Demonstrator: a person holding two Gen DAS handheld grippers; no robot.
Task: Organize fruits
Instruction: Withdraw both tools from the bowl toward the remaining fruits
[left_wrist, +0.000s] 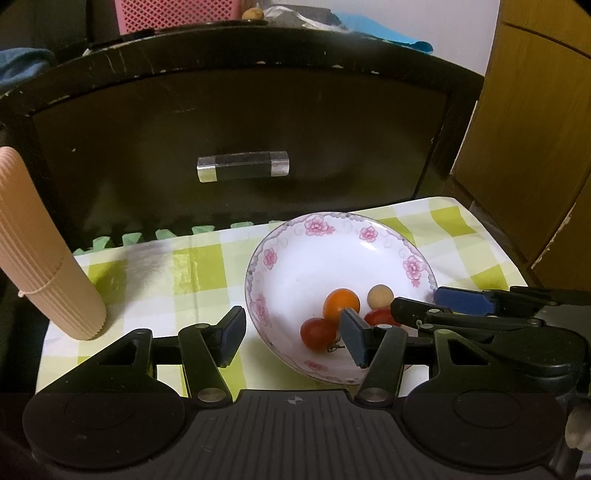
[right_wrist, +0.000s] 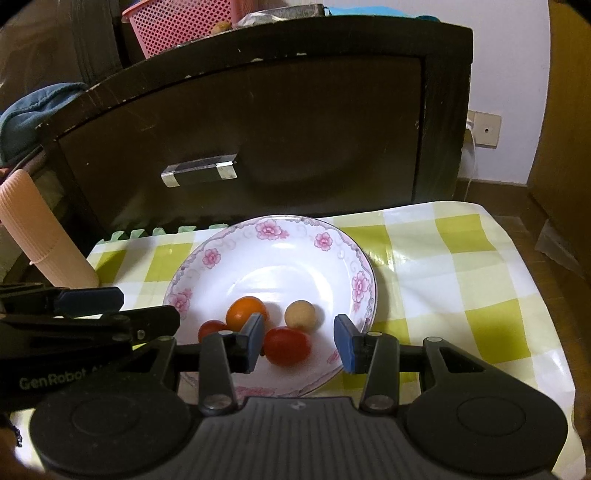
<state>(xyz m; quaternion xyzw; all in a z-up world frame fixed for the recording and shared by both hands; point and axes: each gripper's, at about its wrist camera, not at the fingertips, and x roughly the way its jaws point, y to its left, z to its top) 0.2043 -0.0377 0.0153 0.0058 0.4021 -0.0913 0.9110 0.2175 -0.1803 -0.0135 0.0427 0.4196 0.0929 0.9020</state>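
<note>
We see one floral bowl (right_wrist: 236, 258) on the checked cloth (right_wrist: 461, 266), both grippers low at its six o'clock rim. Left gripper (left_wrist: 293, 334) gapes wide; right gripper (right_wrist: 301, 347) too, empty (red tomato (right_wrist: 287, 346) between its fingers, untouched). Four fruits: one orange (right_wrist: 246, 313), two tomatoes, one pale longan (right_wrist: 300, 314).

Plate (right_wrist: 364, 284): white, pink flowers and grey scrolls round the rim. In it: one orange fruit (right_wrist: 246, 313), one pale tan ball (right_wrist: 301, 314), two red tomatoes (right_wrist: 287, 345). Cloth (right_wrist: 461, 273): white and yellow-green checks, glossy. Drawer (right_wrist: 280, 122): dark brown, clear handle (right_wrist: 199, 170). Tube (left_wrist: 44, 254): peach, ribbed. Basket (right_wrist: 177, 26): pink mesh. Pads (right_wrist: 347, 345): blue, on black fingers.
</note>
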